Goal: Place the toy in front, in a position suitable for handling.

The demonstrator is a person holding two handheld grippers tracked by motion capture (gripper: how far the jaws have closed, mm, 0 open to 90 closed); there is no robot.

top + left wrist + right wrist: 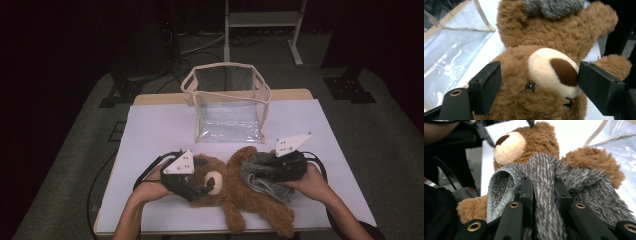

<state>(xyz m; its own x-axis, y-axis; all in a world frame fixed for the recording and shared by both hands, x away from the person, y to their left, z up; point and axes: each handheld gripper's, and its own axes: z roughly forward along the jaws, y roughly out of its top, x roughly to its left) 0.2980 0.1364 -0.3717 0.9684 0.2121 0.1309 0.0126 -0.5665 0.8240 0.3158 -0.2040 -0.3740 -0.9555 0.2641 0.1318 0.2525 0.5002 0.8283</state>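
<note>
A brown teddy bear lies on its back on the white table sheet, head to the left. My left gripper is at the head. In the left gripper view its jaws stand on either side of the bear's face, brushing the fur without squeezing it, so the left gripper is open. A grey fuzzy garment is bunched over the bear's body. My right gripper is shut on a fold of it. The right gripper view shows that fold of grey garment pinched between the jaws of the right gripper.
A clear plastic bag with a beige rim stands open behind the bear at the table's far middle. The bear's legs reach the front edge. White sheet lies bare at the left and right. A metal frame stands on the floor beyond.
</note>
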